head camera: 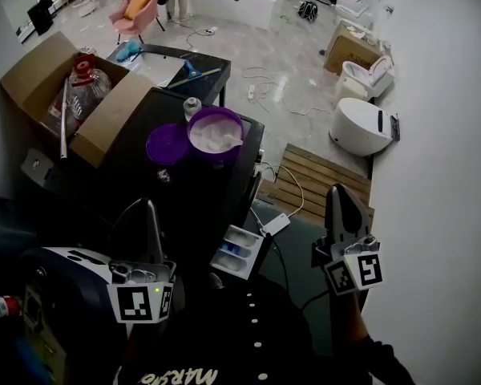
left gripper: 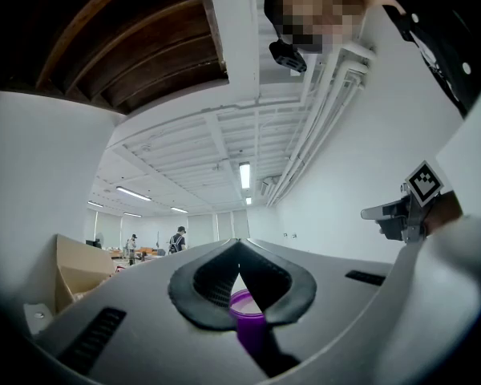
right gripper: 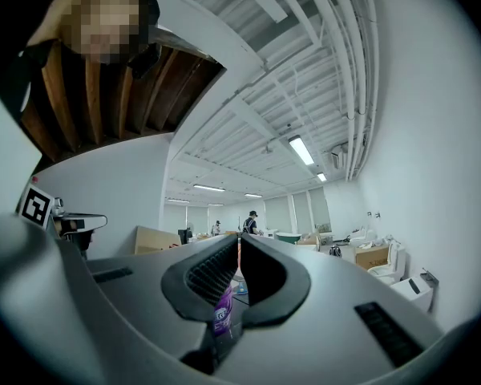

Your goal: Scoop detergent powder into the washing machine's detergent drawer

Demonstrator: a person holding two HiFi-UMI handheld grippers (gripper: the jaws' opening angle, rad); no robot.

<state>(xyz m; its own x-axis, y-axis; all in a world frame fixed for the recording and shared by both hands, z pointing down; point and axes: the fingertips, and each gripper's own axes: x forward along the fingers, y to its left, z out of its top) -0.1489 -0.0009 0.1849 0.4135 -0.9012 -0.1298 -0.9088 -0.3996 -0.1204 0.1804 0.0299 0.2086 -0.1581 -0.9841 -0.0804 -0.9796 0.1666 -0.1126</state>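
Observation:
An open purple tub (head camera: 215,132) full of white detergent powder stands on the black washing machine top (head camera: 144,191), with its purple lid (head camera: 167,143) lying beside it on the left. The white detergent drawer (head camera: 239,251) is pulled out below the tub. My left gripper (head camera: 150,205) hangs near the machine's front, pointing toward the tub, with its jaws shut and empty. The purple tub (left gripper: 244,303) shows through the slit between them. My right gripper (head camera: 337,191) is out to the right of the drawer, shut with nothing held. The tub (right gripper: 223,315) is visible beyond its jaws.
A cardboard box (head camera: 32,74) holding a clear jug stands at the left rear of the machine. A small white bottle (head camera: 192,105) sits behind the tub. A wooden pallet (head camera: 317,179) and white toilets (head camera: 361,127) are on the floor to the right, with cables trailing around.

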